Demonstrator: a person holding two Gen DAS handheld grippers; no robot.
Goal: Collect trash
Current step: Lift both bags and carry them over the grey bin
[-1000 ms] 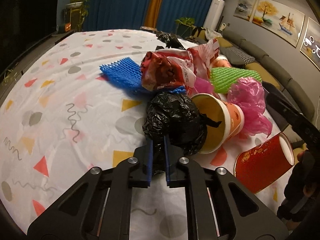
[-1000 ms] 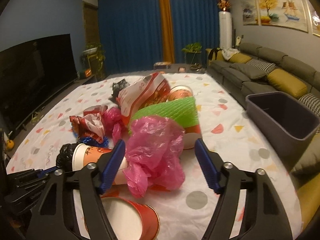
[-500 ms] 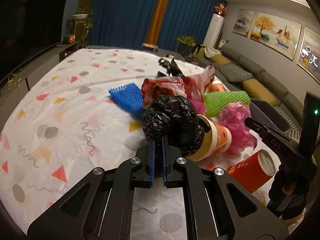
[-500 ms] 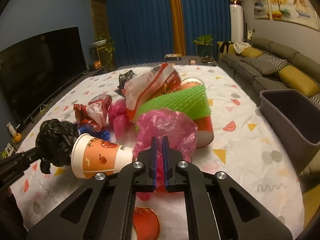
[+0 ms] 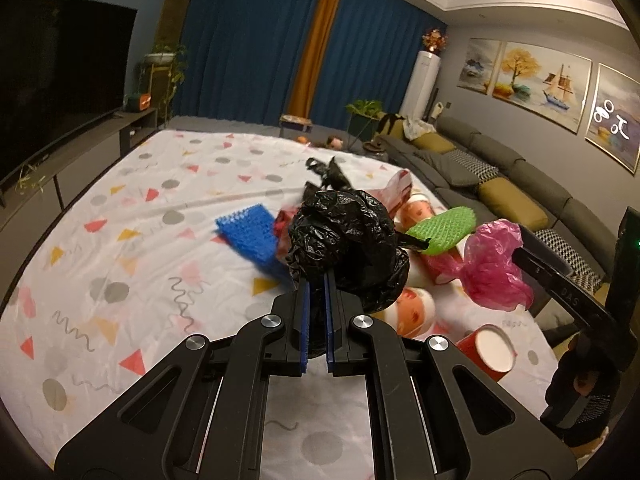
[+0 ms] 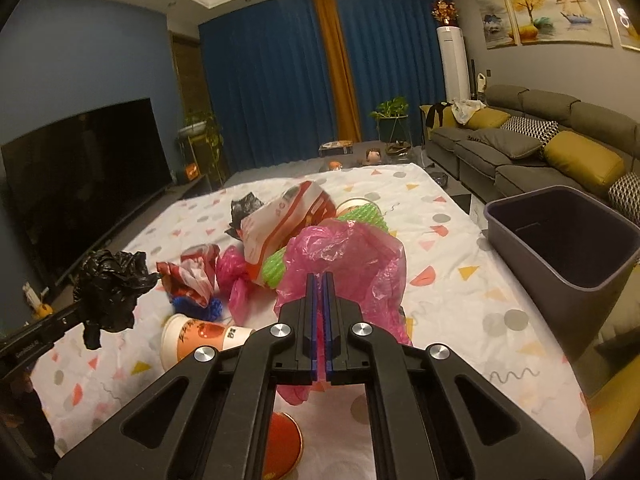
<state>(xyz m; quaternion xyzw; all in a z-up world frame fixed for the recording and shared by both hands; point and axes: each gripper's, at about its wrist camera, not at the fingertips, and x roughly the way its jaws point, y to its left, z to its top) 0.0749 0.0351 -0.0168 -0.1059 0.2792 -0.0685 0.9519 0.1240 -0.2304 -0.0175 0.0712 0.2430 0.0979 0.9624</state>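
Above the patterned sheet (image 5: 120, 208) covering the worktop, the left gripper (image 5: 315, 320) has its fingers pinching a crumpled black plastic bag (image 5: 348, 248), held clear of the surface. The right gripper (image 6: 319, 320) has its fingers pinching a pink plastic bag (image 6: 344, 256), also lifted. Remaining trash lies on the sheet: a blue foam net (image 5: 250, 234), a green foam net (image 5: 444, 230), paper cups (image 6: 200, 338) on their sides and a red-and-white snack packet (image 6: 288, 220). A grey bin (image 6: 568, 240) stands beside the worktop's right edge.
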